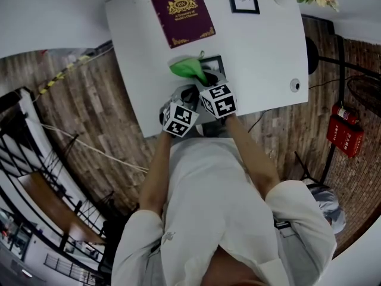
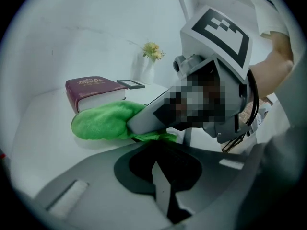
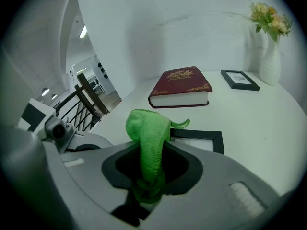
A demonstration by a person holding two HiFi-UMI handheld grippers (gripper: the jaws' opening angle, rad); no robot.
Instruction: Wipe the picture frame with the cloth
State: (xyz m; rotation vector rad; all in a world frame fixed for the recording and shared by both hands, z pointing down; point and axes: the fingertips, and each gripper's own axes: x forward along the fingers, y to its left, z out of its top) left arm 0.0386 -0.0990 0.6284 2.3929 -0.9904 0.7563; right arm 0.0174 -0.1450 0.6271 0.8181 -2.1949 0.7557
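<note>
Green cloth is what I see closest, bunched and pinched tight between the pressed-together fingers of my right gripper. Its loose head stands up out of the jaws and flops forward. Just past it lies the picture frame, flat on the white table, on my side of the maroon book and apart from it. The cloth's head hangs over the frame's left end, and I cannot tell whether it touches the glass.

What matters for the wipe is that the frame's long side runs crosswise to the line of my right jaws. I judge the stroke should sweep sideways along it, toward the end that shows bare.

My right gripper is the nearer one. It points at the book from above the frame, tilted down toward the table. My left gripper sits close beside it on the side away from the book, near the table's edge. Its fingers are pressed together with nothing between them.

Beyond the book a second small frame and a vase of flowers stand well apart from my work.
</note>
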